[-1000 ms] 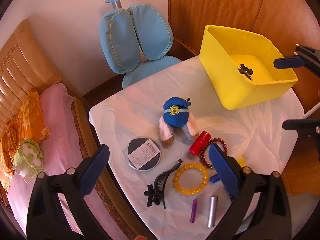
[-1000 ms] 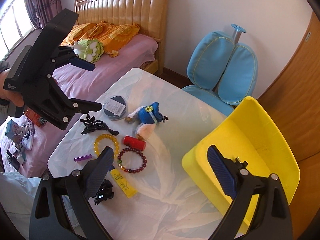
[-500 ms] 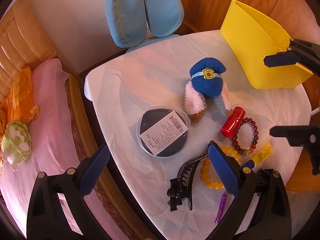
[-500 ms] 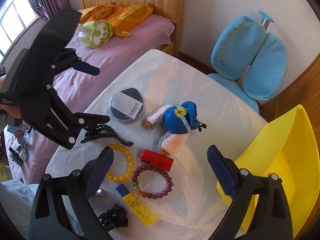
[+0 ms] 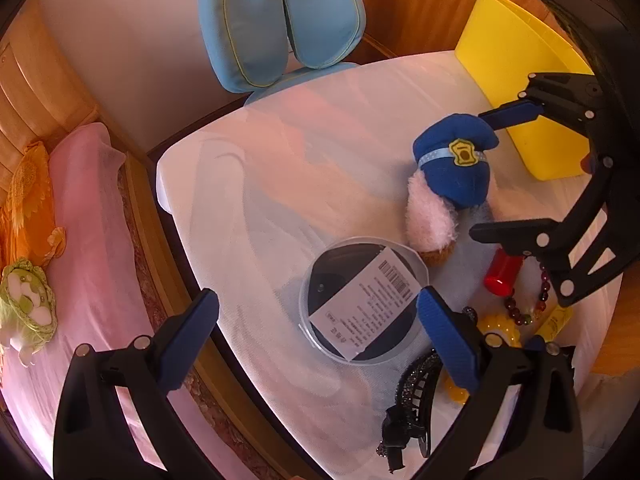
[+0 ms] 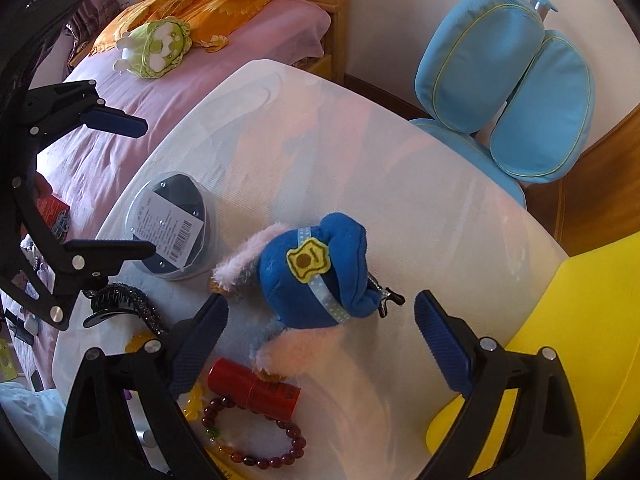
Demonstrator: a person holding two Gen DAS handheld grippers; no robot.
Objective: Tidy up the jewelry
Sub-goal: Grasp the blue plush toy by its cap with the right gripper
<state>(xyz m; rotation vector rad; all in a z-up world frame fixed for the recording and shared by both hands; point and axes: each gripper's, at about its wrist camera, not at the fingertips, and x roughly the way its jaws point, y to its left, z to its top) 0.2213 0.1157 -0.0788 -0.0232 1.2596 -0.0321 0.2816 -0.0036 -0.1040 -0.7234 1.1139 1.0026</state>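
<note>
While both grippers hang above the white cloth-covered surface [image 5: 280, 168], each has its fingers spread wide and carries nothing.

Nearest to the left gripper [image 5: 316, 332] lies the black hair claw clip [image 5: 412, 396], close to the near edge of the surface. Just beyond it stands the round clear-lidded case [image 5: 362, 300] with a barcode label, between the fingers in that view. Beside the right finger the yellow bead bracelet [image 5: 500, 326] shows only in part.

Nearest to the right gripper [image 6: 320, 328] are the dark red bead bracelet [image 6: 256, 436] and the red cylinder [image 6: 256, 386] that touches it. A little farther, the blue-capped plush toy [image 6: 312, 276] lies between the fingers. The yellow bin [image 6: 560, 340] stands at the right, its wall just beside the right finger.

I judge that the step in hand is the approach to a next piece. The next move calls for lowering one gripper over a bracelet or the clip and closing on it, without catching the cloth.

The jewelry is crowded at the near corner, so the grippers may hinder each other there. The far half of the surface is open. Beyond its left edge is the bed [image 6: 160, 92]; a blue chair [image 6: 508, 108] stands at the far side.
</note>
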